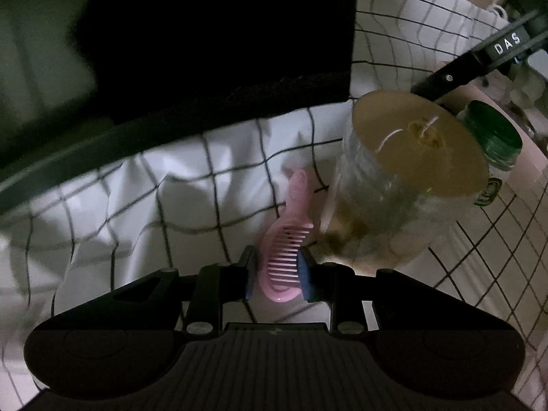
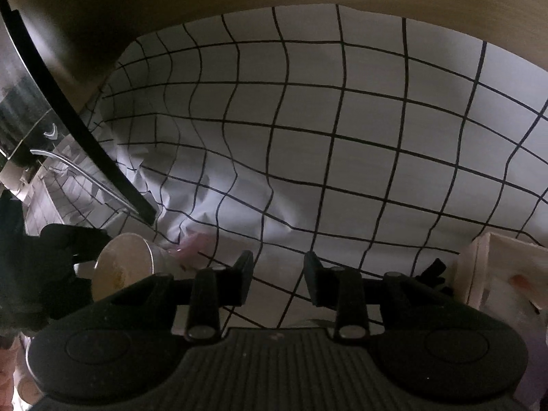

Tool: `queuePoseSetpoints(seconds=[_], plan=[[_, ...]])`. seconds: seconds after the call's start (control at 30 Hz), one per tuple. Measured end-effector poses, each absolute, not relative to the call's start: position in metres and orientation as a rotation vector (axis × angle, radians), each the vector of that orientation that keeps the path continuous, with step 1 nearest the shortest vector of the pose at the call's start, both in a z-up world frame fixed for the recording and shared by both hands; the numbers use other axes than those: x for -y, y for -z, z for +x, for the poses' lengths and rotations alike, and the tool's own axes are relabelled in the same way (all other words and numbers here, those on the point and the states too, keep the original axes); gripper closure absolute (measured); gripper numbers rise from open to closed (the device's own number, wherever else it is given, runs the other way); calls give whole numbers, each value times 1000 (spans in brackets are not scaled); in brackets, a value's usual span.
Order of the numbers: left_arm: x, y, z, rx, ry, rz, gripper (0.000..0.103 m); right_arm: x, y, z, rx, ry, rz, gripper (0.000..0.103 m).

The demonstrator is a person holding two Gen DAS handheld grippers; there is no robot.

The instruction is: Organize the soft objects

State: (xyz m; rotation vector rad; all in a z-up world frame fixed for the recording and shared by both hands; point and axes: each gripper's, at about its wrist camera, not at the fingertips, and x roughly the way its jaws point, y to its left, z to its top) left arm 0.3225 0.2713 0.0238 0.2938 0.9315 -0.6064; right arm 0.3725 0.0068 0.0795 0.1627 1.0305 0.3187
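Note:
My left gripper (image 1: 278, 267) is shut on a pink comb (image 1: 286, 239), gripping its toothed end between the blue pads; the comb's handle points away over a white cloth with a black grid (image 1: 144, 198). My right gripper (image 2: 278, 267) is open and empty, held just above the same grid cloth (image 2: 342, 137). A pink blur of the comb (image 2: 193, 245) shows at the left in the right wrist view.
A clear glass jar with a tan lid (image 1: 411, 157) lies tilted right of the comb, and shows in the right wrist view (image 2: 120, 267). A green-lidded jar (image 1: 493, 133) sits behind it. A black box (image 1: 219, 34) stands beyond the cloth. A pale box (image 2: 496, 274) is at right.

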Motion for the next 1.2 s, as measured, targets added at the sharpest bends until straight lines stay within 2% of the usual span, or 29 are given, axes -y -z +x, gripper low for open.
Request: queuePoseSetpoints(seconds=[0.17,0.27,0.4,0.57,0.77,1.03,1.2], plan=[[-279,-26,305,-939,543,278,74,-4,-86,372,-999,-266,97,71],[-276,-25,306,-947,508,280,73,16,-92,382,-988,-199,156,68],[-272,-22,306,-951,488,254,73,48,-90,406,-1126,-172,285,68],[-273,-20,304,-936,482,246,73,52,-70,416,-1280,-147,175,68],[-281,-18,299,-919,472,216,73,50,-56,421,-1330,-119,118,69],[-286,-16,298,-904,474,186,73,33,-73,403,-1307,-241,-103,69],[-286,-16,298,-903,474,183,73,16,-74,372,-1222,-445,-519,69]])
